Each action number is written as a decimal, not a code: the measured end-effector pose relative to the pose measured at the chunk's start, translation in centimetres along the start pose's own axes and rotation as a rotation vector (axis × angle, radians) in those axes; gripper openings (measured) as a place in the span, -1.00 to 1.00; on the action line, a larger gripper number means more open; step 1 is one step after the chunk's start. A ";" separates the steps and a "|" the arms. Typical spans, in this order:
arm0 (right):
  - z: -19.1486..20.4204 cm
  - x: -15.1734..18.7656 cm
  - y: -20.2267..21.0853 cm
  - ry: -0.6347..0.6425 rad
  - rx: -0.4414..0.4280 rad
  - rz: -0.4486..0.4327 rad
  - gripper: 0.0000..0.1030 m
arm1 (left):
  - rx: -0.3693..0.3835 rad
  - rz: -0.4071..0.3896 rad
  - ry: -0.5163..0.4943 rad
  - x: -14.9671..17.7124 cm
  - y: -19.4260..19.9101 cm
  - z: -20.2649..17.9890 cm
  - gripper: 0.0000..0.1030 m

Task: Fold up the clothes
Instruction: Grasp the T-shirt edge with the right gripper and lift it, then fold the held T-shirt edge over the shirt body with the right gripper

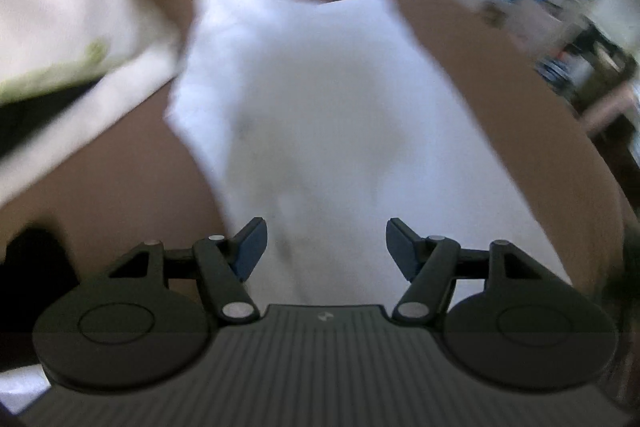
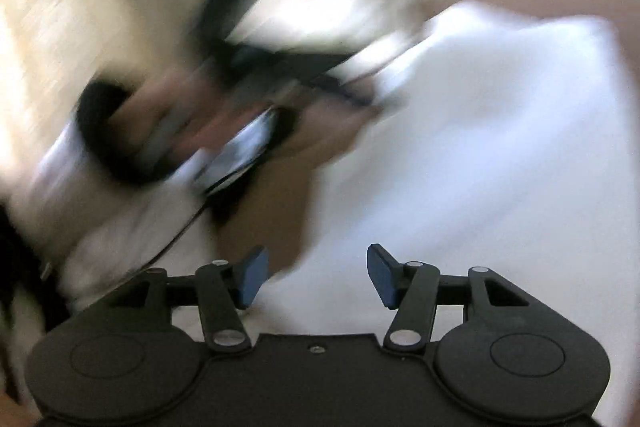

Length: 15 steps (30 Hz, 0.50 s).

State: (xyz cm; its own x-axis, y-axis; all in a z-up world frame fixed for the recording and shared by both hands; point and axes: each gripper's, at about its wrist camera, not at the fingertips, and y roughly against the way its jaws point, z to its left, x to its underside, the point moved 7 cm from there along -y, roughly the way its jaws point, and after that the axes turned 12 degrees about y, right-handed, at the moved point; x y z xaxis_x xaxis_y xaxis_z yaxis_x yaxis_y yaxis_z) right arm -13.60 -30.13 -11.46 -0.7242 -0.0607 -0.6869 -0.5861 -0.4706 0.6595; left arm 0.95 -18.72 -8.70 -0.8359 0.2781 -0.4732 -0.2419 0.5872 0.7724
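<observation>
A white garment (image 1: 320, 115) lies spread on a round brown table (image 1: 120, 179), running from the far side down under my left gripper (image 1: 326, 247). That gripper is open above the cloth's near end, with nothing between its blue pads. In the right wrist view the same white garment (image 2: 480, 155) fills the right half, heavily blurred. My right gripper (image 2: 318, 277) is open over its near left edge, holding nothing. The other handheld gripper and a hand (image 2: 192, 131) smear across the left middle of that view.
A pale cloth or cushion with green trim (image 1: 60, 27) sits off the table's left edge. Cluttered shelves (image 1: 580, 7) stand at the far right. Bare brown table (image 2: 272, 203) shows left of the garment. Both views are motion-blurred.
</observation>
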 end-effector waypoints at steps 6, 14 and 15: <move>-10.2 4.4 7.1 -0.348 0.289 -0.109 0.20 | 0.132 0.228 -0.216 6.1 -3.2 -7.8 0.30; -15.3 13.3 5.5 -0.698 0.231 -0.147 0.22 | -0.027 0.311 -0.563 11.6 -6.5 -10.8 0.51; -14.9 13.3 5.3 -0.701 0.200 -0.157 0.23 | -0.015 0.314 -0.535 11.3 -6.3 -10.7 0.51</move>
State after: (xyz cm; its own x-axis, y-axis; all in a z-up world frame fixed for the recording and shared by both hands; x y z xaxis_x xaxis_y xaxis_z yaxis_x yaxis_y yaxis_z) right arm -21.00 -46.55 -21.64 -0.6495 0.6008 -0.4660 -0.7081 -0.2547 0.6585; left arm -12.24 -27.41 -14.37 -0.5067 0.7806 -0.3659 -0.0346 0.4057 0.9134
